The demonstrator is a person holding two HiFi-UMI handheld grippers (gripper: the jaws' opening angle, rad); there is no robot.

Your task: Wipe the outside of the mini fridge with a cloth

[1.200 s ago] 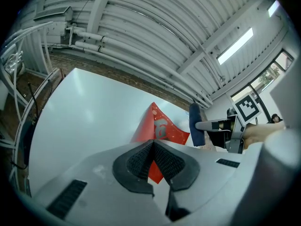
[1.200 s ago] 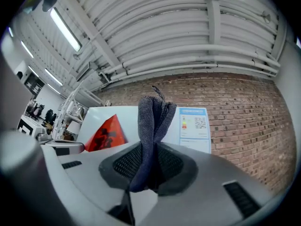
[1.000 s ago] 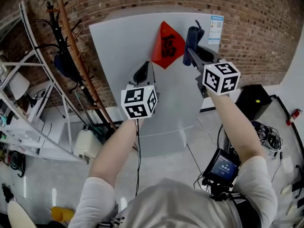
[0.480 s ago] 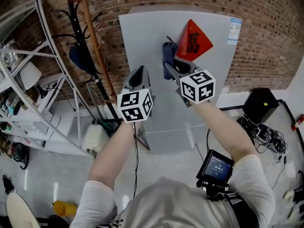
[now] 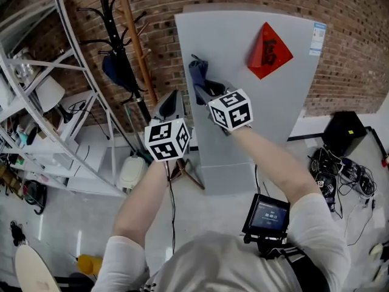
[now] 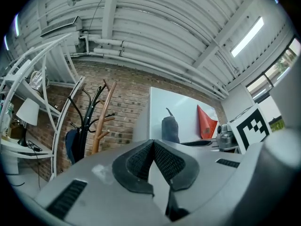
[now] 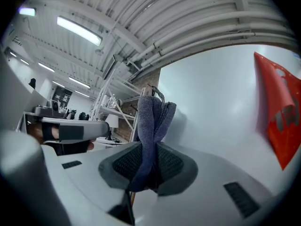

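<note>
The pale grey mini fridge stands against the brick wall, a red diamond sticker on its door. My right gripper is shut on a dark blue cloth and holds it against the door's upper left part. In the right gripper view the cloth rises bunched from between the jaws, next to the fridge door. My left gripper hangs left of the fridge's edge, shut with nothing in it; its view shows the pads meeting, the fridge and the cloth beyond.
A wooden coat stand with a dark bag leans just left of the fridge. White shelving fills the left side. A black box and cables lie on the floor at right. A small screen device hangs at the person's waist.
The right gripper has swept the cloth leftward across the door, from beside the red sticker to the upper left part. The left gripper stayed shut near the fridge's left edge.
</note>
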